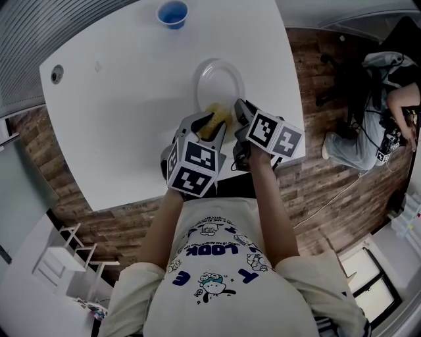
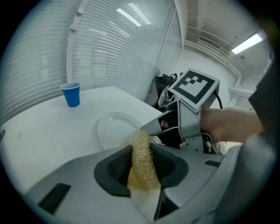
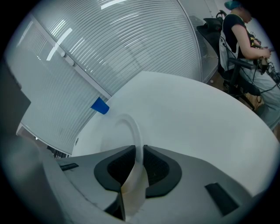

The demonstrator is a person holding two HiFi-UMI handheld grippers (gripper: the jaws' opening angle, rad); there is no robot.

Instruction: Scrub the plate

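Note:
A white plate [image 1: 218, 82] lies on the white table [image 1: 131, 112] near its front right edge. My right gripper [image 1: 241, 113] is shut on the plate's near rim; in the right gripper view the plate [image 3: 120, 131] runs edge-on between the pads [image 3: 155, 168]. A yellow mesh sponge [image 2: 141, 162] is pinched in my left gripper [image 1: 212, 125], which is shut on it. The sponge [image 1: 217, 120] rests at the plate's near edge, just left of the right gripper [image 2: 168, 124]. In the left gripper view the plate [image 2: 113, 129] lies just beyond the sponge.
A blue cup [image 1: 173, 13] stands at the table's far side, well beyond the plate. A small round hole [image 1: 56, 74] marks the table's far left. A seated person [image 1: 388, 112] is on the wooden floor to the right.

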